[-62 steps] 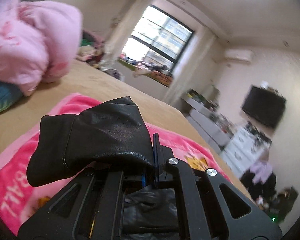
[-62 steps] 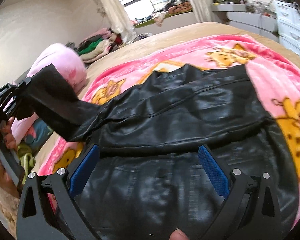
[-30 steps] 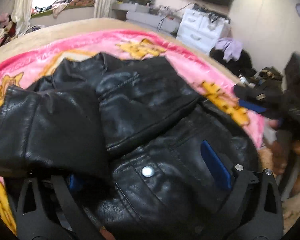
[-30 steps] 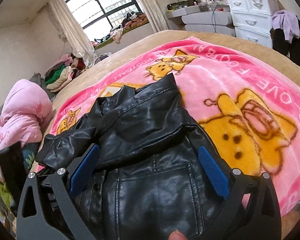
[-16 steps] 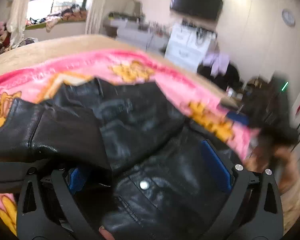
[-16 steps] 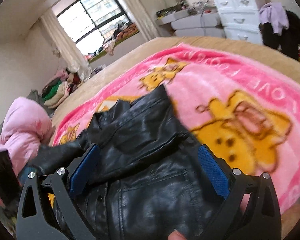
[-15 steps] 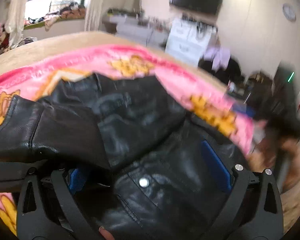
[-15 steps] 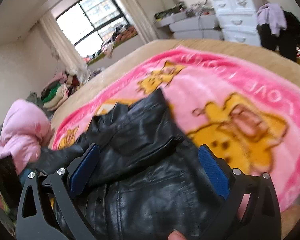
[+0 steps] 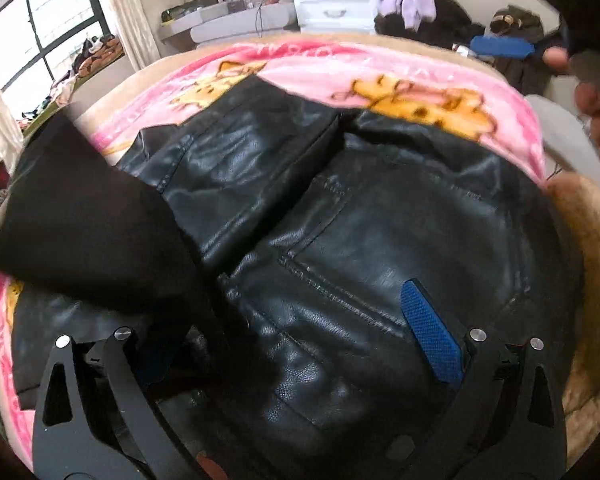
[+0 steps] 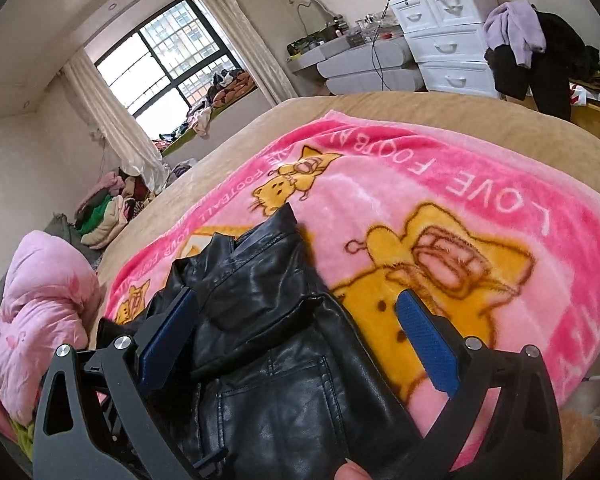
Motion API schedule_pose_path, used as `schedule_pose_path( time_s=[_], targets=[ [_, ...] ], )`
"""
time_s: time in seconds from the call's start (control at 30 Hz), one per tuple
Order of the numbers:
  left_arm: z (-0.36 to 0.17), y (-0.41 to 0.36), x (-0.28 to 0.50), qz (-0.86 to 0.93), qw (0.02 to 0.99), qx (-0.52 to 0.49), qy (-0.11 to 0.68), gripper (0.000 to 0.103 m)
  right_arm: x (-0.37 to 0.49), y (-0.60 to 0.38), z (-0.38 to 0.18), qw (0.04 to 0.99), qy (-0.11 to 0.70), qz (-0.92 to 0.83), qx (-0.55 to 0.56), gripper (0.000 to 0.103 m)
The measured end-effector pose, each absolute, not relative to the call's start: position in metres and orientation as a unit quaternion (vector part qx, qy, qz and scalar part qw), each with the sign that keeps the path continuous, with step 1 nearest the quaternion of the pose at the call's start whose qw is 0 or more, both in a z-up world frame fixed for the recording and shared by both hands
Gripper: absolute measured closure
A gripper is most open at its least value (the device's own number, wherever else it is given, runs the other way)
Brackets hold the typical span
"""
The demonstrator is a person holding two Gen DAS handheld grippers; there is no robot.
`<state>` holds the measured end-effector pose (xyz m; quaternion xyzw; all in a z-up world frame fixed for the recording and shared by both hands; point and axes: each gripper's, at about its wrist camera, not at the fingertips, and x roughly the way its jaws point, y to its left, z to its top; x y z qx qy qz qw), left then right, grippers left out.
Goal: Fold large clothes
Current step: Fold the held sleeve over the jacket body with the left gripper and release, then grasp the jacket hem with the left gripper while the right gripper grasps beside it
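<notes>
The left gripper is spread wide above the black leather jacket, a sleeve draped over its left finger; whether anything is pinched cannot be told. The right gripper is likewise held wide over the jacket, which is spread on the pink blanket

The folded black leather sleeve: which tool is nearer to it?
Left. The left tool sits under the folded black leather sleeve, open; the right tool hovers over the jacket's far side.
</notes>
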<state>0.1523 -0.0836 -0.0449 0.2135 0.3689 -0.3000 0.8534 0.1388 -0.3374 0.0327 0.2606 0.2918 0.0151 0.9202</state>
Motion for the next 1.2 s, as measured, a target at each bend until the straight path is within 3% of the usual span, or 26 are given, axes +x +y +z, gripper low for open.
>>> schedule_pose_path(
  time_s=[0.27, 0.47, 0.57, 0.63, 0.73, 0.77, 0.8, 0.83, 0.87, 1.07, 1.1, 1.13, 1.17, 1.2],
  targets=[
    [0.013, -0.025, 0.168, -0.318, 0.883, 0.077, 0.336, 0.009, 0.157, -0.315, 0.033, 0.920, 0.317, 0.045, 0.226, 0.005],
    [0.024, 0.072, 0.214, -0.165, 0.923, -0.031, 0.347, 0.009, 0.196, -0.257, 0.006, 0.886, 0.390, 0.142, 0.207, 0.006],
    [0.015, 0.119, 0.231, -0.102, 0.921, -0.103, 0.361, 0.009, 0.211, -0.236, -0.012, 0.871, 0.426, 0.145, 0.198, 0.021],
    [0.009, 0.144, 0.234, -0.073, 0.917, -0.142, 0.367, 0.009, 0.220, -0.226, -0.027, 0.860, 0.448, 0.140, 0.198, 0.023],
    [0.004, 0.171, 0.236, -0.021, 0.912, -0.177, 0.370, 0.009, 0.223, -0.220, -0.039, 0.839, 0.462, 0.170, 0.232, 0.050],
    [0.004, 0.177, 0.236, -0.019, 0.910, -0.185, 0.370, 0.009, 0.220, -0.217, -0.040, 0.840, 0.459, 0.175, 0.231, 0.069],
    [0.003, 0.181, 0.237, -0.020, 0.908, -0.195, 0.369, 0.009, 0.219, -0.213, -0.036, 0.849, 0.449, 0.177, 0.216, 0.082],
    [0.003, 0.185, 0.236, -0.018, 0.908, -0.202, 0.368, 0.009, 0.217, -0.209, -0.029, 0.860, 0.436, 0.180, 0.196, 0.087],
    [0.004, 0.187, 0.234, -0.016, 0.908, -0.207, 0.364, 0.009, 0.213, -0.202, -0.016, 0.875, 0.412, 0.191, 0.169, 0.091],
    [-0.004, 0.189, 0.234, -0.014, 0.907, -0.230, 0.352, 0.010, 0.211, -0.169, 0.057, 0.923, 0.325, 0.203, 0.014, 0.091],
    [-0.006, 0.184, 0.236, -0.017, 0.909, -0.223, 0.352, 0.011, 0.214, -0.166, 0.065, 0.927, 0.317, 0.200, -0.009, 0.091],
    [-0.006, 0.181, 0.238, -0.022, 0.911, -0.217, 0.351, 0.021, 0.218, -0.165, 0.070, 0.929, 0.311, 0.196, -0.032, 0.091],
    [-0.007, 0.173, 0.239, -0.031, 0.913, -0.205, 0.352, 0.039, 0.222, -0.163, 0.072, 0.931, 0.308, 0.189, -0.054, 0.091],
    [-0.008, 0.168, 0.241, -0.036, 0.914, -0.196, 0.353, 0.047, 0.228, -0.163, 0.070, 0.931, 0.309, 0.181, -0.074, 0.090]
  ],
)
